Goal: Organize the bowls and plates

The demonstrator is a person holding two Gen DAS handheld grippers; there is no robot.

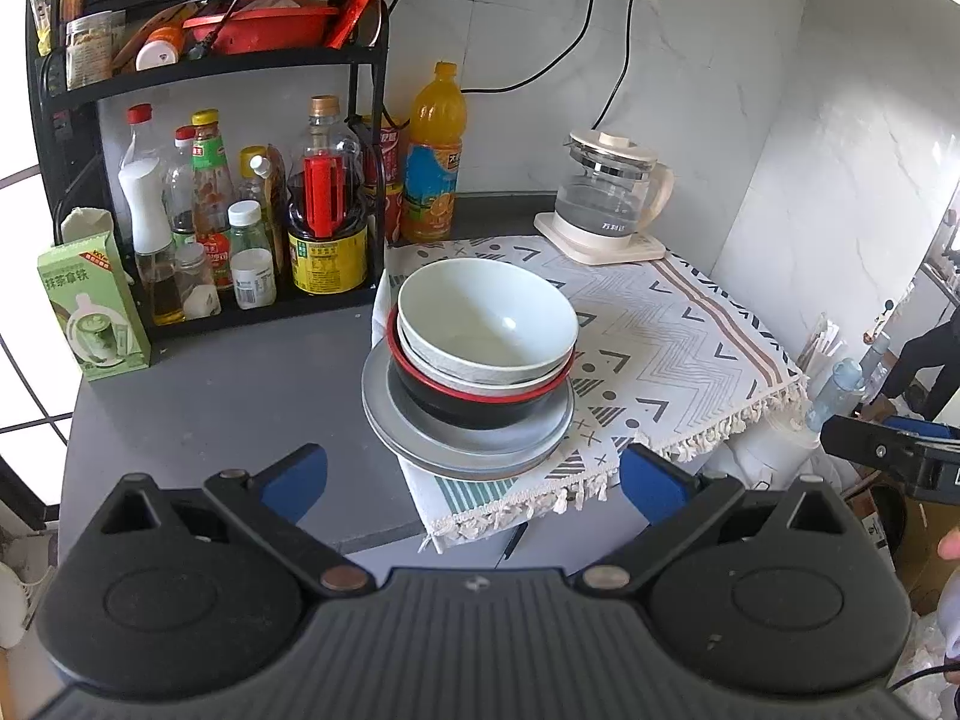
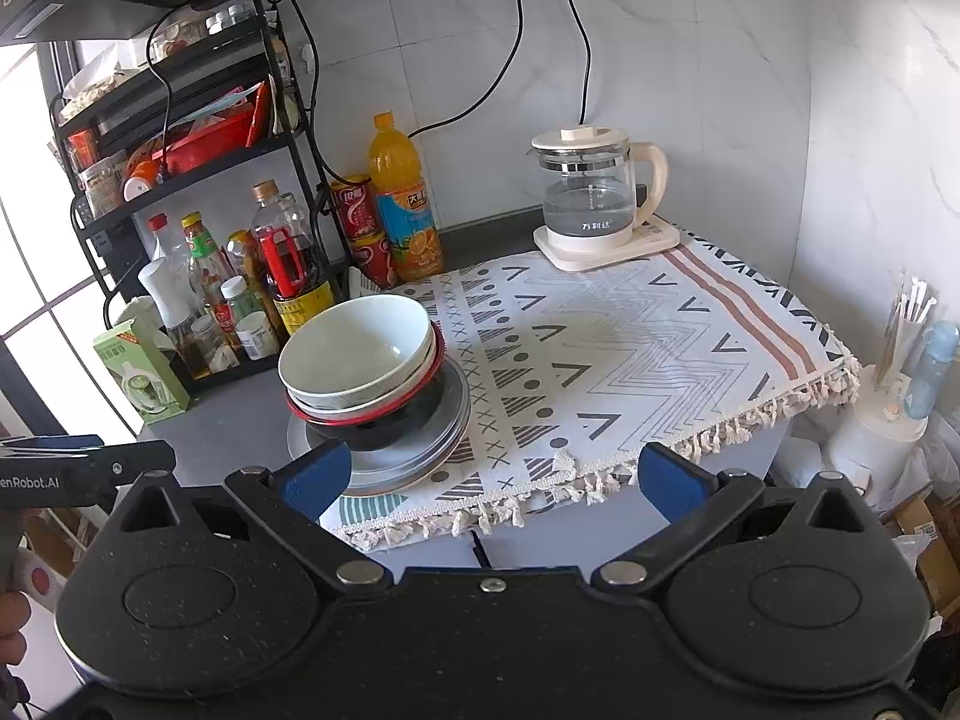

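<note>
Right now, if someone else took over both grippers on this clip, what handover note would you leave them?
Left gripper: open, empty, held short of the stack.
Right gripper: open, empty, also clear of it.
Dishes: pale green bowl nested in a white bowl, that in a black bowl with red rim, all on grey plates at the left edge of the patterned cloth.
Done: everything looks stacked in one pile.
Left: nothing obvious; perhaps check the stack sits stable.

A glass kettle carries three white Chinese characters, 万利达, on its front. The side of the left gripper's body, seen in the right wrist view, reads "enRobot.AI", cut off at the frame edge. A green carton shows Chinese characters 抹茶拿铁. Bottle labels are too small to read.
</note>
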